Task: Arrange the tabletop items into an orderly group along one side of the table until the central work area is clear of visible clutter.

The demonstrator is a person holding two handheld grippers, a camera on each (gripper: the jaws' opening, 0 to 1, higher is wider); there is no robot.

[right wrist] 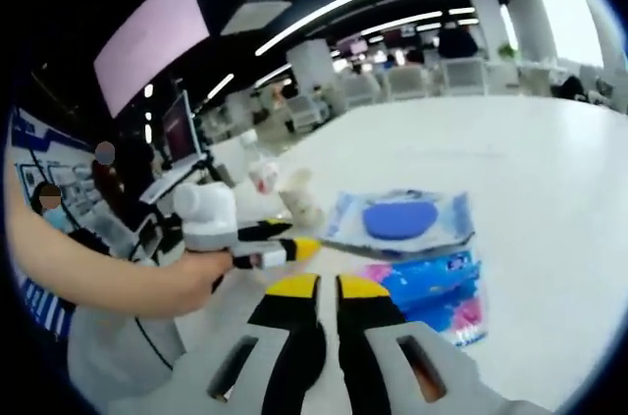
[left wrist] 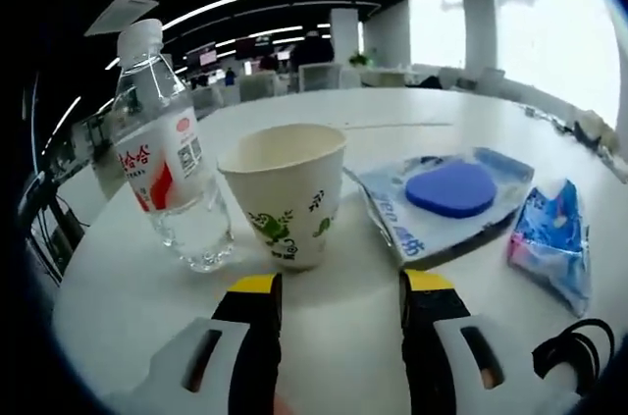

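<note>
The water bottle (left wrist: 162,155) stands upright at left beside the paper cup (left wrist: 287,194) on the white table (left wrist: 412,121). Left gripper (left wrist: 339,297) jaws are spread; right gripper (right wrist: 327,287) jaws are nearly together, pinching nothing, in an office.

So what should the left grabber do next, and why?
Probably ease forward so its open jaws go around the paper cup. The left gripper is just short of the cup, holding nothing, and the cup stands upright straight ahead. The water bottle is close beside the cup, so go slowly to avoid bumping it.
</note>
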